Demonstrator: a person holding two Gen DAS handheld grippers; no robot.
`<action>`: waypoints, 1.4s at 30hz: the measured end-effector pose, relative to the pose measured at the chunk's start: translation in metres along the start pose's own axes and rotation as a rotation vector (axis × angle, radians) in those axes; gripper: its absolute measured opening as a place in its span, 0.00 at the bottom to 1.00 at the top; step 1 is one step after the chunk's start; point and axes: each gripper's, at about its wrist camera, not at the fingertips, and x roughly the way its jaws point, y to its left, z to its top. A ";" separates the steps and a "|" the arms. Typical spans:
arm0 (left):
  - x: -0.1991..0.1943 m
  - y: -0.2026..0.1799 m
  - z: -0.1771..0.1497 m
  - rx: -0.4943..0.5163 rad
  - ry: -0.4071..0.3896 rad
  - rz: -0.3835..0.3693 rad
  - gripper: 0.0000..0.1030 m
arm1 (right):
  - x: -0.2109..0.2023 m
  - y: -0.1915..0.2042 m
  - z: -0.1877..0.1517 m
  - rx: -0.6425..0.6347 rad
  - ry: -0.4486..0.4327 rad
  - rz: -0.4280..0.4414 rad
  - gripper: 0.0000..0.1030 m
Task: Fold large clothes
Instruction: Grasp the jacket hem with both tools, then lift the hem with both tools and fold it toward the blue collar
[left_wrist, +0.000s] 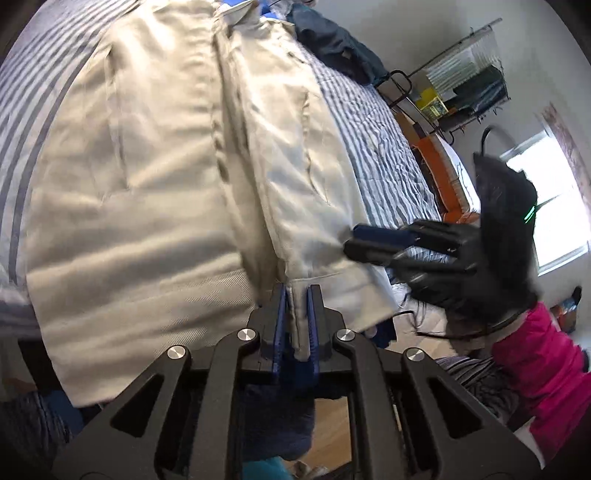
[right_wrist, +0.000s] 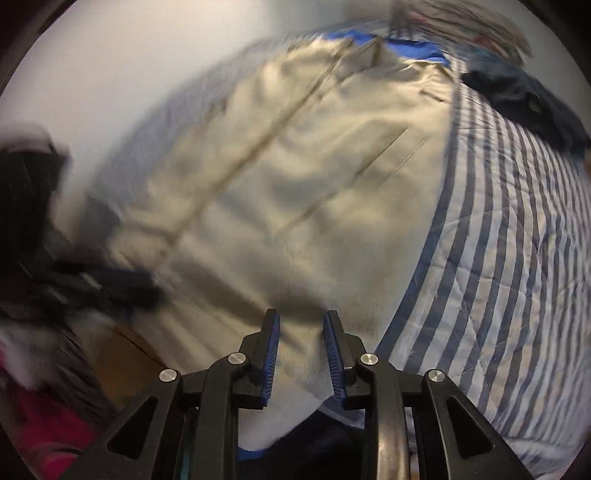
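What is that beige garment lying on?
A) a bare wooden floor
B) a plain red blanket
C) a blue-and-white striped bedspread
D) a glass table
C: the beige garment is spread over a blue-and-white striped bedspread, whose stripes show along both of its sides in the left wrist view.

Beige trousers (left_wrist: 155, 177) spread flat on striped bedspread, legs side by side, hem edge pinched

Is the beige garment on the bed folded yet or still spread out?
Spread out: the beige garment lies flat across the striped bedspread, no fold visible.
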 end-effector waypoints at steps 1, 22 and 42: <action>-0.006 0.002 -0.001 0.001 -0.005 -0.007 0.08 | 0.001 0.001 -0.001 -0.013 -0.001 -0.011 0.25; -0.050 0.056 -0.015 0.054 -0.046 0.171 0.32 | -0.026 0.013 0.007 0.029 -0.115 0.086 0.44; -0.047 0.131 -0.029 -0.301 0.024 -0.120 0.33 | -0.004 -0.064 -0.050 0.485 -0.058 0.535 0.48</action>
